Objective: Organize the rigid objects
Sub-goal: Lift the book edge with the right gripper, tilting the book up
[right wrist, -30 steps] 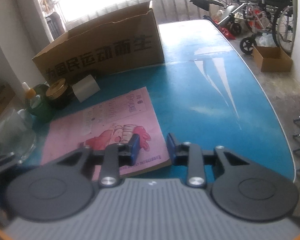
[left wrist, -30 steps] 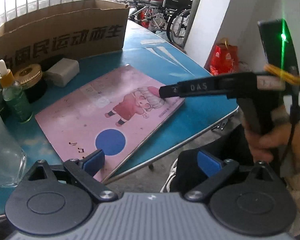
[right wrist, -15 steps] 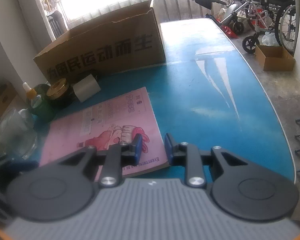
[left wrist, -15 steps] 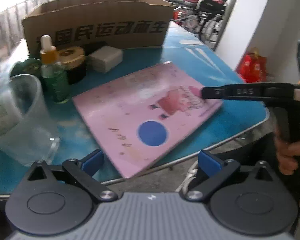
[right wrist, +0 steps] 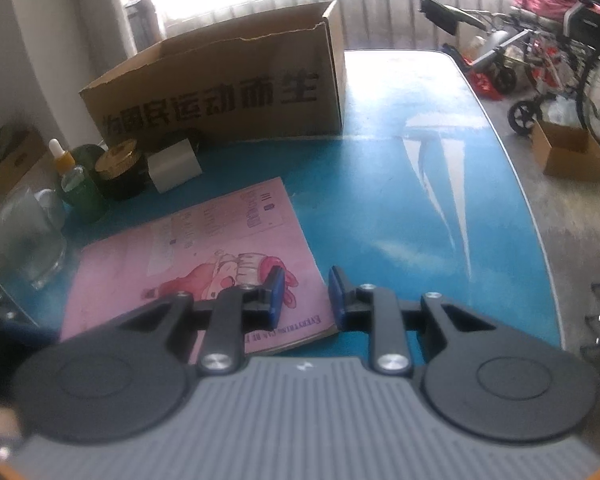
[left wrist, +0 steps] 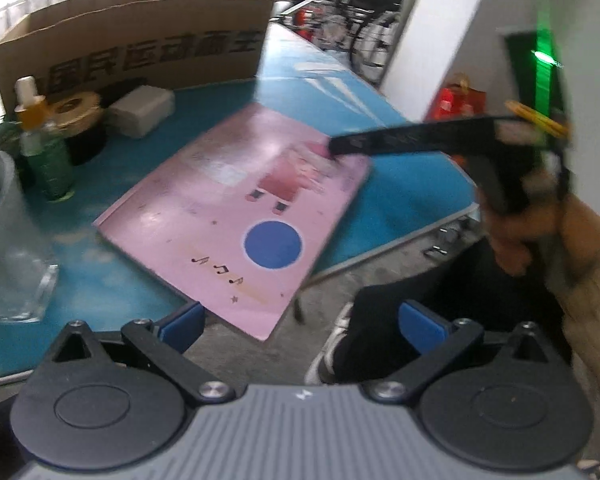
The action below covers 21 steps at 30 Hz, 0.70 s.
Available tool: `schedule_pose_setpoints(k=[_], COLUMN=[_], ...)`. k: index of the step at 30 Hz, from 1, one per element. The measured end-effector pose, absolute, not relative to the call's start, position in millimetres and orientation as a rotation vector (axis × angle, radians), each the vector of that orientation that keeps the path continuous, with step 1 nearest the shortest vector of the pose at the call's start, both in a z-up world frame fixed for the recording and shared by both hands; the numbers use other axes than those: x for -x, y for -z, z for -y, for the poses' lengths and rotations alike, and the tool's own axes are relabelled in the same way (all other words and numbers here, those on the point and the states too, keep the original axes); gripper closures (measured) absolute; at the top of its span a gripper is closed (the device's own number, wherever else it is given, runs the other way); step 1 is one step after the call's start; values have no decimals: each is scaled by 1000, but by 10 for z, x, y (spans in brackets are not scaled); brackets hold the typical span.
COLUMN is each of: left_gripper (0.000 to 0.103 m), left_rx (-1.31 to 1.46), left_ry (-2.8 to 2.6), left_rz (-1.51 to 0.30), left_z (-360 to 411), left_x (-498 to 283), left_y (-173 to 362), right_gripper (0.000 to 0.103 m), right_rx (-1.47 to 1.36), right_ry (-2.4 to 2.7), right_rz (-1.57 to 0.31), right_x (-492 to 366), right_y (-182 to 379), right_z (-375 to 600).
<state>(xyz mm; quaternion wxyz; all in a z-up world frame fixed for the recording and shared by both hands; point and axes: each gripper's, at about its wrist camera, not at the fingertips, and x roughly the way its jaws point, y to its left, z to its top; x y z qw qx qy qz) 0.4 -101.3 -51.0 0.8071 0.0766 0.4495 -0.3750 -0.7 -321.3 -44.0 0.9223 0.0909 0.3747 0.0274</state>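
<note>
A pink picture book lies flat on the blue table, and its near corner hangs over the table's edge. My left gripper is open wide, and that overhanging corner pokes in just ahead of its fingers. In the right wrist view the book lies under my right gripper. Its blue pads hover over the book's right edge with a narrow gap and nothing between them. The left wrist view shows the right gripper from the side, held by a hand.
A cardboard box stands at the back of the table. Left of the book are a glass, a green dropper bottle, a gold-lidded jar and a white block. Wheelchairs stand beyond the table.
The left wrist view swung left and then partly back, and the book's near corner now lies closer to the left fingers. The right gripper's gap narrowed slightly; the book stayed put.
</note>
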Motion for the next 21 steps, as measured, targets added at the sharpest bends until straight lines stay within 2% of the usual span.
schedule_pose_setpoints(k=[6,10,15,21], left_gripper=[1,3,4,4], left_rx=[-191,-207,-160,-146], left_ry=[950,965,897,756], left_rz=[-965,-939,-868,-779], left_z=[1177,1136,856,686], left_x=[204,248,209,-26], left_y=[509,461,298,193], right_gripper=[80,79,78,74], right_rx=[-126,-180,-490,-741], right_ry=[-102,-56,-29,-56], right_rz=[-778,-785,-710,-771], right_x=[-198,-208,305,927], right_y=[429,372,126,186], right_z=[3350,3409,3530,3325])
